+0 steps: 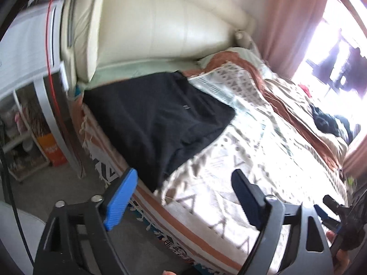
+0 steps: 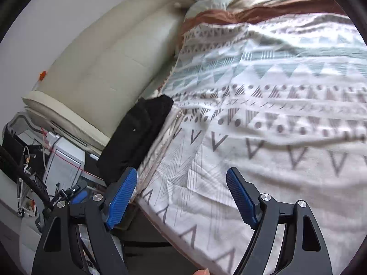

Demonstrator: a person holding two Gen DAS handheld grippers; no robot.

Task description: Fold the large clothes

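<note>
A black garment [image 1: 158, 119] lies folded flat on the near corner of the bed, close to the cream headboard [image 1: 160, 23]. In the right wrist view the same black garment [image 2: 137, 135] shows edge-on at the bed's left side. My left gripper [image 1: 185, 178] hangs above the bed's edge, short of the garment, jaws wide apart with nothing between them. My right gripper [image 2: 182, 178] is open too, over the patterned bedspread [image 2: 263, 114], empty and to the right of the garment.
Another dark heap of clothes [image 1: 325, 121] lies at the far side of the bed near the bright window [image 1: 339, 57]. A shelf unit [image 1: 25, 126] and an orange box [image 1: 51, 149] stand on the floor left of the bed. Cables and a white box [image 2: 62, 160] crowd the floor.
</note>
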